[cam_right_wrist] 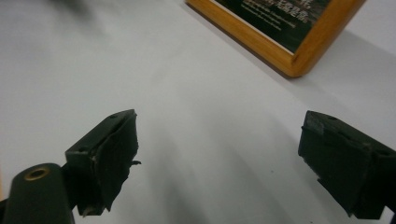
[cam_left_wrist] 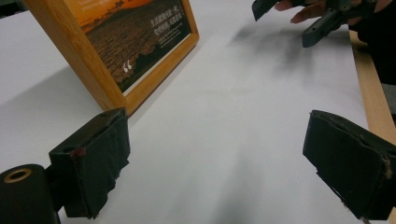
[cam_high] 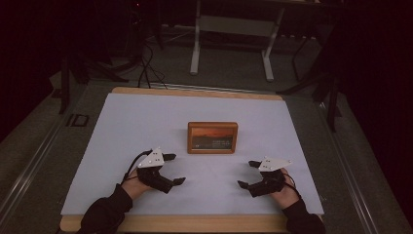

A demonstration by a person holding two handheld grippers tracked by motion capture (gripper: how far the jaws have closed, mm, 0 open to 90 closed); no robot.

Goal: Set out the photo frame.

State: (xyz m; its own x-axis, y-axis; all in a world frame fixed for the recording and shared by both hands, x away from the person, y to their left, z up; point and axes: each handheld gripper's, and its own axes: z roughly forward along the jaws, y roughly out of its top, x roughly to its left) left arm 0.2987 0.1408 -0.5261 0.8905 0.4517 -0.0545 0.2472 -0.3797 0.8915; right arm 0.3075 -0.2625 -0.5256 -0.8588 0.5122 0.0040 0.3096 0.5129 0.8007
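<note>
Tongs first, high view: left tongs (cam_high: 174, 169) and right tongs (cam_high: 249, 174) both sit low over the near part of the tabletop (cam_high: 146, 122), jaws spread, nothing between them, one each side of centre and pointed inward. Wooden photo frame (cam_high: 213, 137) is in the middle of the white sheet, just beyond both, apart from them; whether it lies flat or leans on a stand I cannot tell from above. Person's dark sleeves come in from the near edge. Left gripper view: its own jaws wide apart and empty, bare white sheet between them. Frame (cam_left_wrist: 135, 51) is at the upper left, its near corner close above the left jaw, not touching as far as I can see. Right tongs (cam_left_wrist: 299, 21) show far off at top right with fingertips on them, also spread. Right gripper view: jaws spread and empty again, frame corner (cam_right_wrist: 299, 51) at the upper right, well clear of both jaws. Risks, my read: the work looks like a two-sided grab on the frame, and neither pair is lined up on an edge yet. If one side lands first, the frame will likely skate or pivot on the smooth sheet. A pinch on the corner alone would let it twist out. Pressing a jaw on the glazed front instead of the wood rim could slip or scuff it. Dragging could also bunch the sheet.
</note>
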